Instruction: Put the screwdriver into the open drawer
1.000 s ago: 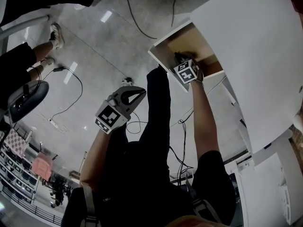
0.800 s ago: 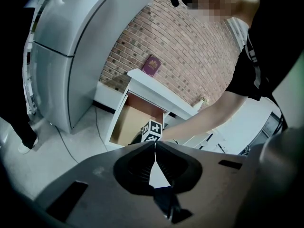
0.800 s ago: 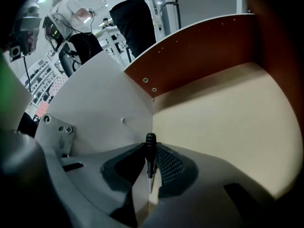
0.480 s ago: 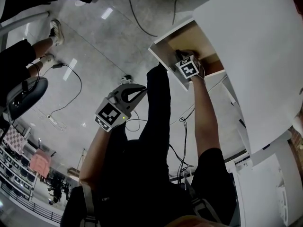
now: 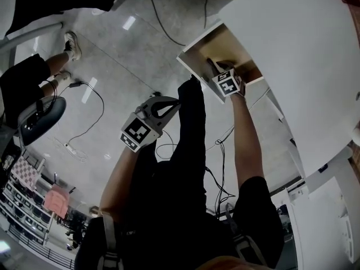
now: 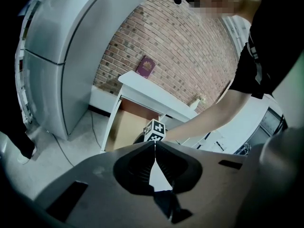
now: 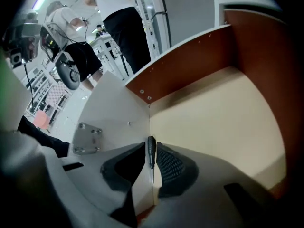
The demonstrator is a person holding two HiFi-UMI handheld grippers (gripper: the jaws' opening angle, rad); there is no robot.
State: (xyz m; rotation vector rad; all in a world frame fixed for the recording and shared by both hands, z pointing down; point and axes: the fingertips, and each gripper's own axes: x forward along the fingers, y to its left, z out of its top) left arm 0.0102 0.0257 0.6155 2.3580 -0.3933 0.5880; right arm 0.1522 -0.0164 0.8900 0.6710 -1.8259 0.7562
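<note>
The right gripper (image 7: 151,145) had its 2 jaws clamped on the 1 screwdriver (image 7: 151,155), inside the 1 open drawer (image 7: 213,118) near a corner, while the left gripper (image 6: 155,144), out over the floor, had its 2 jaws pressed together with nothing between them

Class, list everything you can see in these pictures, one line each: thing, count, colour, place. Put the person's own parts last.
screwdriver: one, black handle, inside the drawer
drawer: one, white front, tan bottom, open under the table
table: one, white, head view's right
book: one, maroon, on the table against the brick wall
cables: several, black, on the floor
chair: one, dark, head view's left
right tool: one, grey, shut on the screwdriver
left tool: one, grey, shut, empty, away from the drawer
</note>
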